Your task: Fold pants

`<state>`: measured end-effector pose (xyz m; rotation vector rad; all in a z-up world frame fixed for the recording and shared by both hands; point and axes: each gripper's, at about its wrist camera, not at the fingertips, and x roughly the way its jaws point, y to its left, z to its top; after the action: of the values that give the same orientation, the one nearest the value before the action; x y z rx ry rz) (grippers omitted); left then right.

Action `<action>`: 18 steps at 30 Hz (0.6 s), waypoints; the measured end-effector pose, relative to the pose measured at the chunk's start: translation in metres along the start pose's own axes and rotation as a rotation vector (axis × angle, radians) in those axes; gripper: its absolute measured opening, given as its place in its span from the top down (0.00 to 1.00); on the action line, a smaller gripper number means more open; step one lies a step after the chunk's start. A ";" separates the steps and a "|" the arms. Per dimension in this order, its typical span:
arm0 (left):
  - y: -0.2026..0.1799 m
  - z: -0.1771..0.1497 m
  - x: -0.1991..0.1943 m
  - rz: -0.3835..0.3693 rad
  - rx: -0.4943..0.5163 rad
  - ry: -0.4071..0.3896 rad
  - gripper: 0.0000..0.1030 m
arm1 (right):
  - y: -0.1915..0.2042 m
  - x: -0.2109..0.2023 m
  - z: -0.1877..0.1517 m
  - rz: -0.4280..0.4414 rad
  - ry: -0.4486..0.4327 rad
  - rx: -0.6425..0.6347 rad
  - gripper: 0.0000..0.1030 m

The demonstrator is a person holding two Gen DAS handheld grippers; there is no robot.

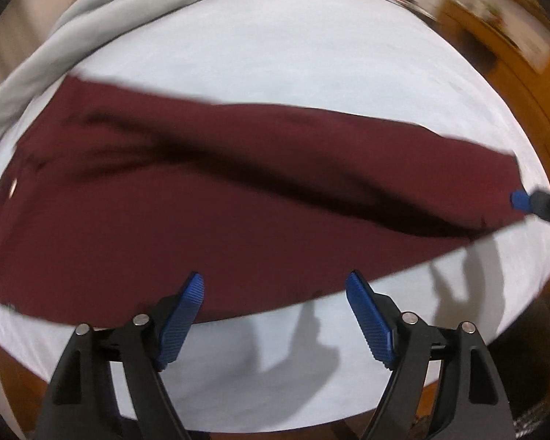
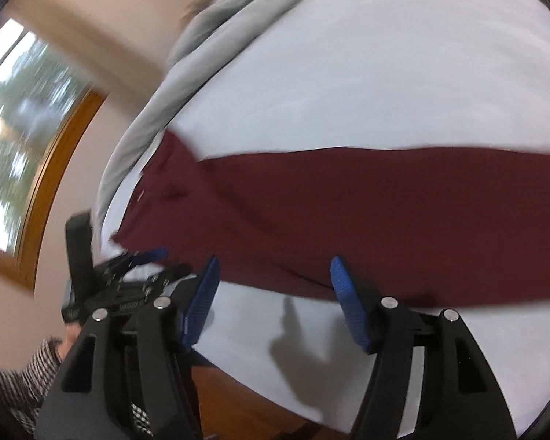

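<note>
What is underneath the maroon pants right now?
The maroon pants lie spread on a white sheet, which shows on all sides of them. A grey cloth lies bunched at the far edge. Whatever sits directly beneath the pants is covered.

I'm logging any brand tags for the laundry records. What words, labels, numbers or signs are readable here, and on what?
None can be read.
The maroon pants show no legible label; a small pale spot near one end is too blurred to tell.
The papers on the wooden furniture are blurred beyond reading.
</note>
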<state>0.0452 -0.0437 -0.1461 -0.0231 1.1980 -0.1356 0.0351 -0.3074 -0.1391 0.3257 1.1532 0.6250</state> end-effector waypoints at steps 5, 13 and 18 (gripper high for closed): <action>0.056 -0.002 0.012 0.026 -0.152 0.050 0.22 | 0.037 0.063 0.015 -0.028 0.112 -0.158 0.37; 0.084 0.001 0.013 -0.037 -0.256 0.051 0.22 | 0.050 0.102 0.025 -0.025 0.221 -0.213 1.00; 0.087 0.005 0.006 -0.057 -0.278 0.030 0.22 | 0.063 0.095 0.009 -0.025 0.211 -0.270 1.00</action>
<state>0.0599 0.0412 -0.1575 -0.3004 1.2389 -0.0186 0.0506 -0.1990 -0.1726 0.0145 1.2541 0.7969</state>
